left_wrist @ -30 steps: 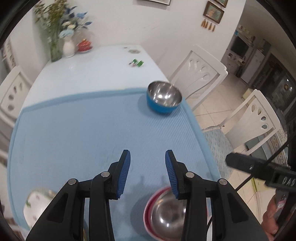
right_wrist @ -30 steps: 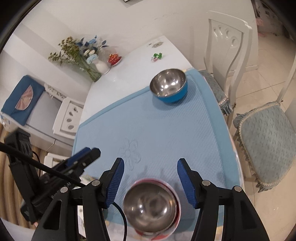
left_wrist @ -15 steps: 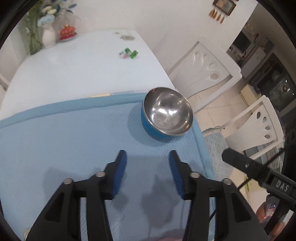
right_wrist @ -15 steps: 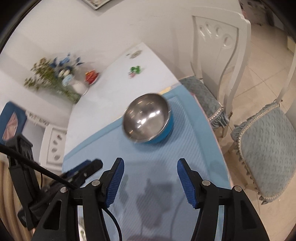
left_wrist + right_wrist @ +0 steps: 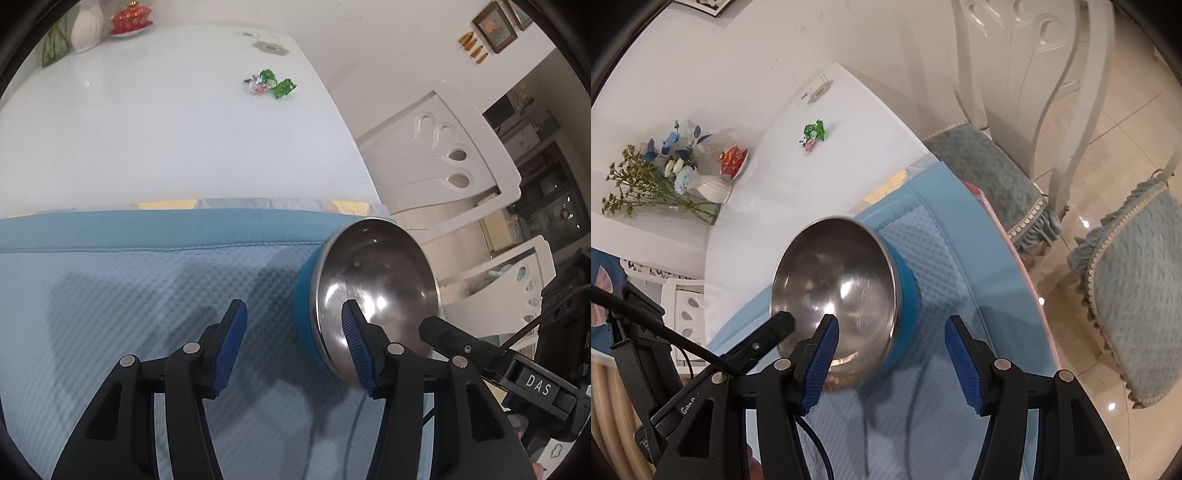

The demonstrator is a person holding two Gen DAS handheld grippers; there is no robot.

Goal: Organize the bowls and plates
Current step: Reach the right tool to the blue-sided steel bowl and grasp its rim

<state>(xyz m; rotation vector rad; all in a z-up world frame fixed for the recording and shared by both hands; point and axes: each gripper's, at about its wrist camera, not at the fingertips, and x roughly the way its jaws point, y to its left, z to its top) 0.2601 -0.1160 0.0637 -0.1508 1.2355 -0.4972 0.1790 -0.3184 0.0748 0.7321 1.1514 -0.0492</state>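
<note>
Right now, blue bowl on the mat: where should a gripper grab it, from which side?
Pinch the rim of the blue bowl, probably from above: it sits upright, mouth open, so one finger goes inside the steel lining, one outside. Right gripper already straddles the near rim; left gripper does on its side.

One steel bowl [image 5: 373, 291], two hand-held grippers, two white chairs, one blue mat [image 5: 122, 295], one vase [image 5: 711, 188], one red dish [image 5: 734, 159]
</note>
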